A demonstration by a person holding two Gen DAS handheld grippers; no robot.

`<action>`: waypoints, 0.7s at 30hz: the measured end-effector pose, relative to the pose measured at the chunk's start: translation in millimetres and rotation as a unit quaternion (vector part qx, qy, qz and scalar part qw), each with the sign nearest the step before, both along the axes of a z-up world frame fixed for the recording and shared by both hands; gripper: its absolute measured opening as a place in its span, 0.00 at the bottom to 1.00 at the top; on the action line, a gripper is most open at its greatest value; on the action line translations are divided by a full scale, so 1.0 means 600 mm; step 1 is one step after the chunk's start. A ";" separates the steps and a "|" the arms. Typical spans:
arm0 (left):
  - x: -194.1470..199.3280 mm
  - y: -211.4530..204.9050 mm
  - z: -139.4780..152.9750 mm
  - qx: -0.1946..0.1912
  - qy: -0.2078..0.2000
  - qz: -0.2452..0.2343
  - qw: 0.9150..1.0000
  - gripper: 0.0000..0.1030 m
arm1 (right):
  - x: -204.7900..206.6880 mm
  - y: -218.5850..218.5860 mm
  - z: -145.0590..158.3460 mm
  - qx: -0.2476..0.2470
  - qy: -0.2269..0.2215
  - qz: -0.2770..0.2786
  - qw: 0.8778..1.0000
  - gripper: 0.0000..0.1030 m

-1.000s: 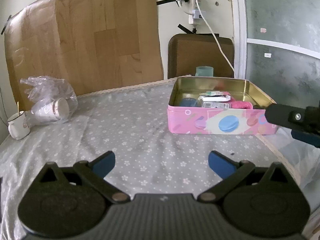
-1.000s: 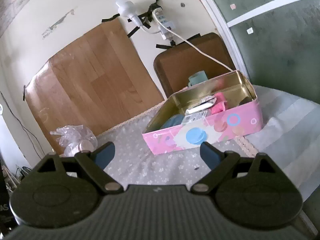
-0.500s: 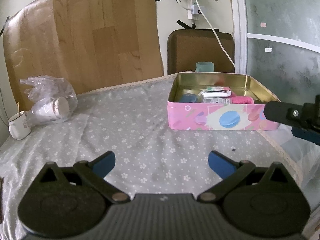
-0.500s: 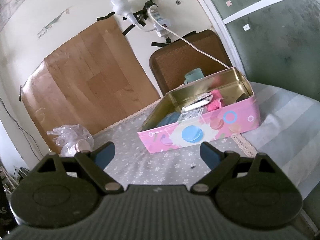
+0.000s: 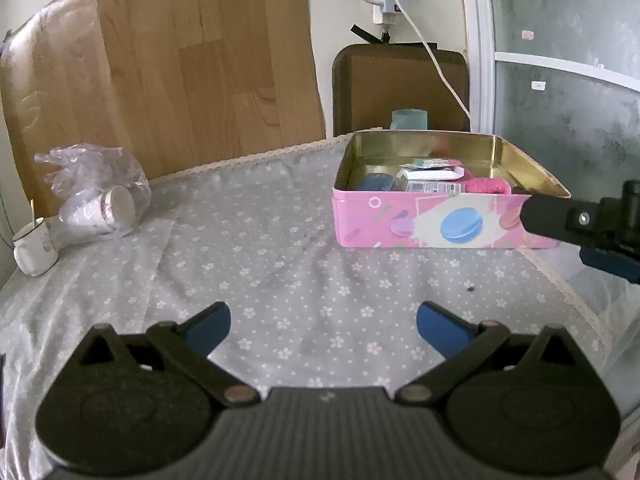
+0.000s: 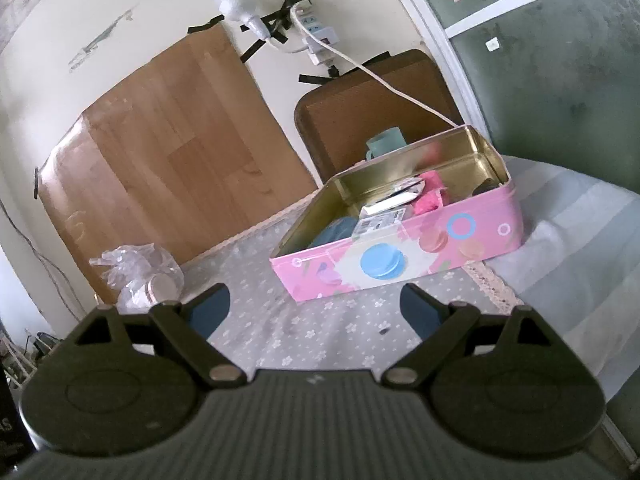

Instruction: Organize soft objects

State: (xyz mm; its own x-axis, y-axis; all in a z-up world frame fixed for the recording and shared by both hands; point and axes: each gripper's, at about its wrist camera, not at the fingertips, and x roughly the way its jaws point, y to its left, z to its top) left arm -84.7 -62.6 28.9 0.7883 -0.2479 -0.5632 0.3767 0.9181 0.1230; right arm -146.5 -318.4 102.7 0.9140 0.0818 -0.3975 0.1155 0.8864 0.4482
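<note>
An open pink tin (image 5: 436, 224), gold inside and printed with a blue macaron, sits on the counter (image 5: 280, 264) at two o'clock, holding a fluffy pink cloth (image 5: 486, 186), something blue and white packets. Both the left hand-held gripper (image 5: 322, 326) and the right hand-held gripper (image 6: 314, 308) are spread wide and hold nothing.

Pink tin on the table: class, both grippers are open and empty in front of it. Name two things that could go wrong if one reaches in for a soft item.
1. The pink tin sits near the table's lace edge; a push could slide it off.
2. Paper packets lie beside the pink fluffy item and could get pinched along.
</note>
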 end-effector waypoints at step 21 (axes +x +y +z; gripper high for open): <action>0.050 -0.020 -0.033 0.013 0.035 -0.008 0.999 1.00 | 0.044 -0.010 -0.031 -0.004 0.026 -0.012 1.000 0.91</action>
State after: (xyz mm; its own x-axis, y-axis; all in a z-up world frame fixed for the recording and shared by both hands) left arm -54.8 -74.7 9.4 0.7432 -0.2447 -0.6228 0.4002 0.9085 0.1205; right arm -120.1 -324.4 84.1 0.8940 0.0573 -0.4444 0.1590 0.8867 0.4342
